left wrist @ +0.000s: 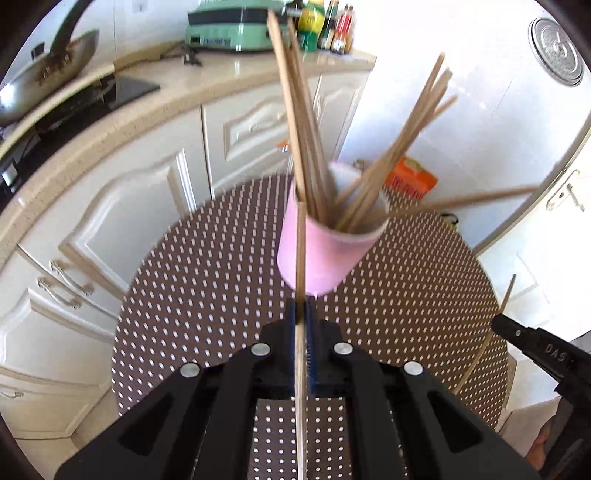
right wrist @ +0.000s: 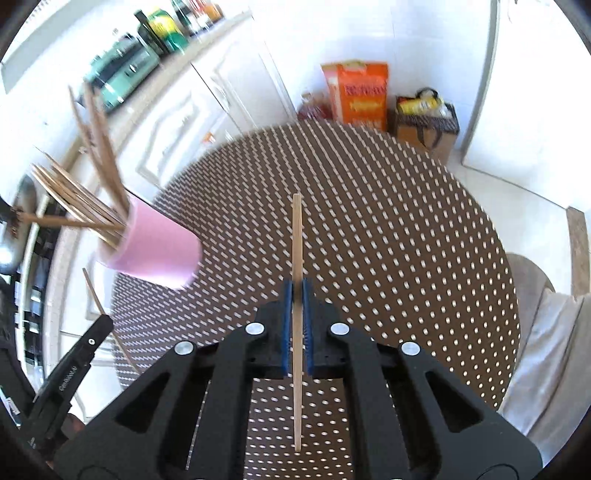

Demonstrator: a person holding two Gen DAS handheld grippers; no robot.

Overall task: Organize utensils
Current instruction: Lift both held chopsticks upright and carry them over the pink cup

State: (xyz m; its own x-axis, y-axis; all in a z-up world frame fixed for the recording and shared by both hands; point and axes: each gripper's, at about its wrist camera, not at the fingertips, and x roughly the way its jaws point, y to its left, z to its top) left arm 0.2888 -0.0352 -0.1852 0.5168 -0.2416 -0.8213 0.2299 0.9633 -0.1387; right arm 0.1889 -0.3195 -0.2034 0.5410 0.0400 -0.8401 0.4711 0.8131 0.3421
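Note:
A pink cup (left wrist: 325, 247) stands on the round brown dotted table (left wrist: 207, 280), holding several wooden chopsticks (left wrist: 306, 147). My left gripper (left wrist: 302, 306) is shut on one wooden chopstick (left wrist: 301, 251), whose tip rises in front of the cup's near wall. In the right wrist view the pink cup (right wrist: 159, 251) sits at the left with its chopsticks (right wrist: 85, 184) fanned out. My right gripper (right wrist: 296, 291) is shut on another single chopstick (right wrist: 296, 236), held above the table (right wrist: 388, 240). Each gripper shows at the edge of the other's view, with its chopstick.
A kitchen counter (left wrist: 122, 118) with white cabinets runs behind the table, carrying a wok (left wrist: 40, 88), a green appliance (left wrist: 236, 29) and bottles (left wrist: 325, 26). An orange bag (right wrist: 358, 92) and a cardboard box (right wrist: 424, 122) stand on the floor beyond the table. A chair (right wrist: 532, 273) is at the right.

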